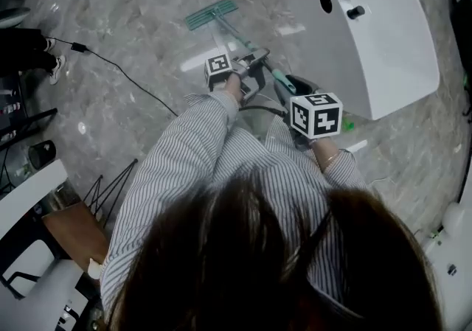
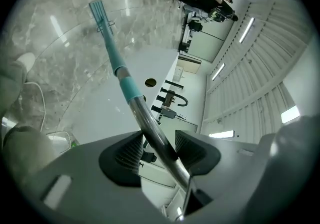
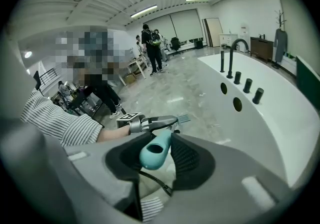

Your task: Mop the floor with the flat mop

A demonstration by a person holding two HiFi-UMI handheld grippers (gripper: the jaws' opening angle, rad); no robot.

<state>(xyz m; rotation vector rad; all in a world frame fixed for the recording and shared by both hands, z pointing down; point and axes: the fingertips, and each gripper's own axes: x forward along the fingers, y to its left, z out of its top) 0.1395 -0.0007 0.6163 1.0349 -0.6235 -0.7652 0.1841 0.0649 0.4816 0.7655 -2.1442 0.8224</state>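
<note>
Gripping the flat mop [image 1: 221, 20], my left gripper [image 1: 249, 64] clamps its metal shaft [image 2: 152, 130]; my right gripper [image 3: 159, 154] clamps the teal handle end [image 3: 155, 151].

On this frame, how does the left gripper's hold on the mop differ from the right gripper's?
The left gripper clamps the bare metal shaft. The right gripper clamps the teal handle end.
The left gripper sits farther down the pole, nearer the mop head. The right gripper is at the top end, close to the person's body.
The shaft crosses the left jaws diagonally, and the handle end pokes back between the right jaws.
Both are shut on the same mop.
</note>
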